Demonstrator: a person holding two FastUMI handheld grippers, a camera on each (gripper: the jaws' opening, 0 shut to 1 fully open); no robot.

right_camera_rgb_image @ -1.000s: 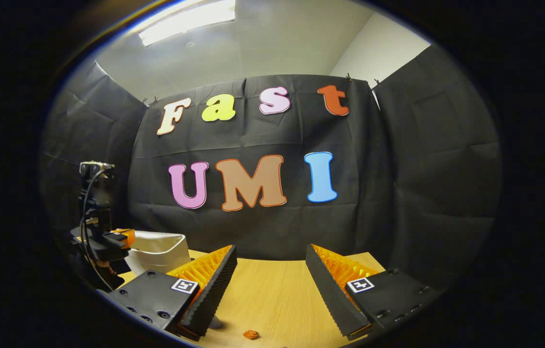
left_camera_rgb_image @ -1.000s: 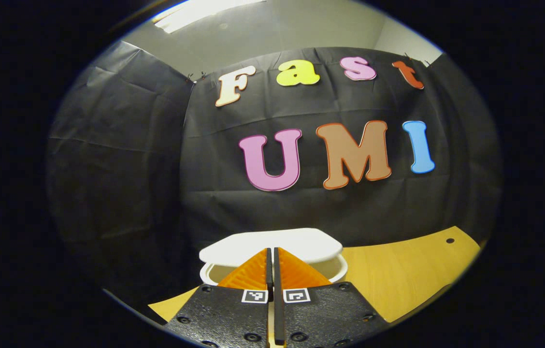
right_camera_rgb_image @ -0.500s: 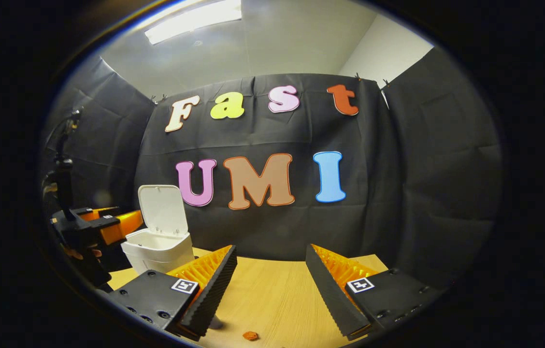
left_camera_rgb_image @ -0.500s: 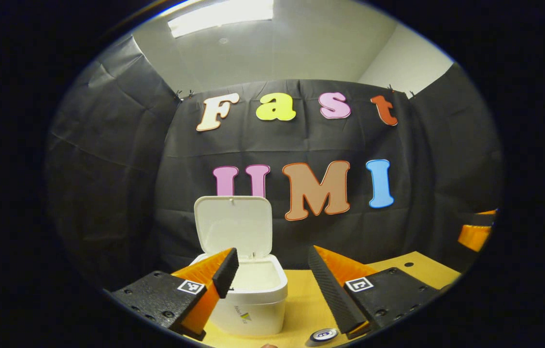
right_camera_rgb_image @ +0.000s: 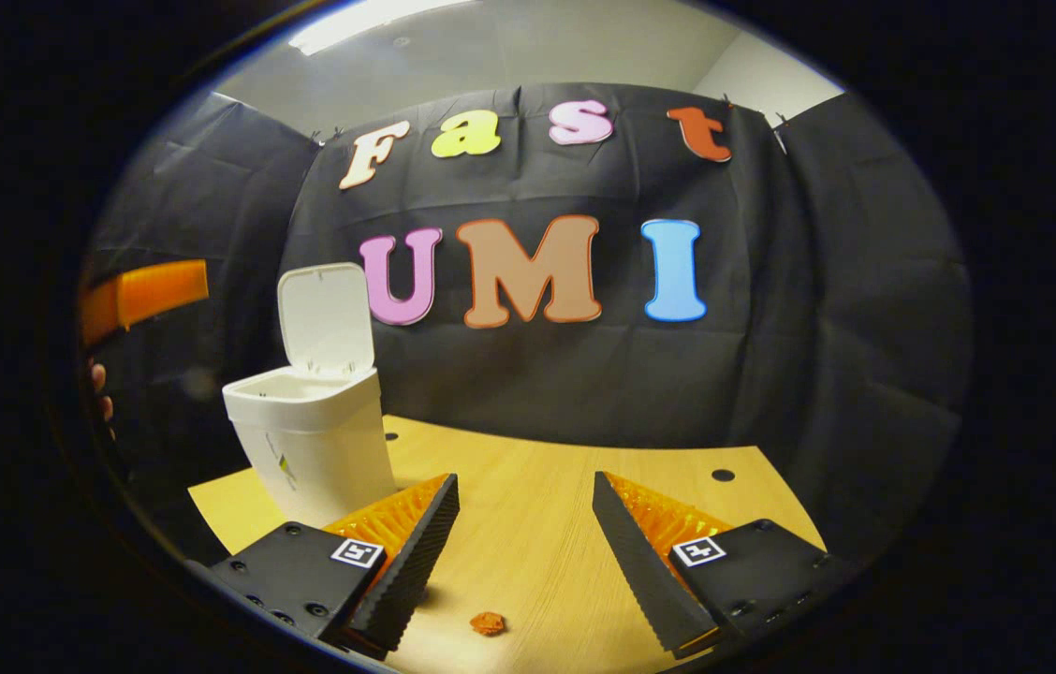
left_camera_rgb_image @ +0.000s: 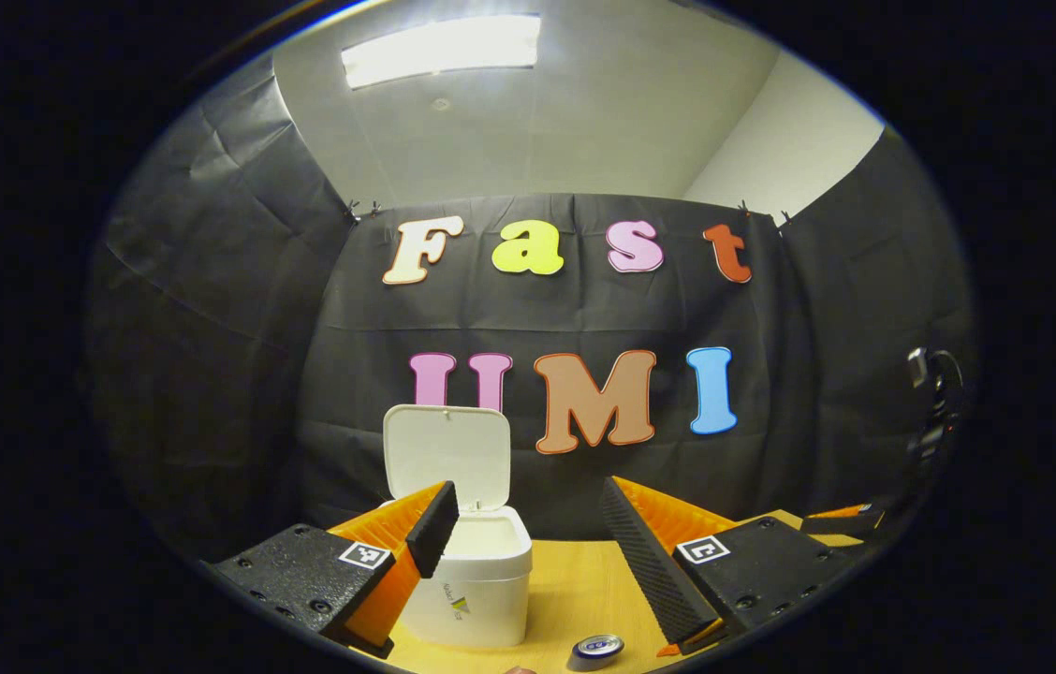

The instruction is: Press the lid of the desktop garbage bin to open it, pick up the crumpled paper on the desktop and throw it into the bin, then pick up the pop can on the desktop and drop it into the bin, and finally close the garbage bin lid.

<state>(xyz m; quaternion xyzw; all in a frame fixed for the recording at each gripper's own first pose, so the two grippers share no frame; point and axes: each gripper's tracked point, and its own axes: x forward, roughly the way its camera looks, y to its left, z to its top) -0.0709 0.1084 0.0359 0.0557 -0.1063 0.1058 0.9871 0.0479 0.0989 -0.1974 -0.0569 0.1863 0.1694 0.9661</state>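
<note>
Wooden desktop [right_camera_rgb_image: 547, 543]: bin lid [right_camera_rgb_image: 326, 316] up; right gripper [right_camera_rgb_image: 525, 548], fingers wide and empty, should straddle the crumpled paper [right_camera_rgb_image: 488, 622] squarely before closing; left gripper [left_camera_rgb_image: 528, 552] likewise agape, empty.

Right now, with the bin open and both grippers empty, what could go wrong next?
The paper ball is tiny and low between the right gripper's wide-open fingers; they may close over it and miss. The lid stands upright, so a careless approach could knock it shut. The can stands close beside the bin, so a nudge could tip it.
</note>
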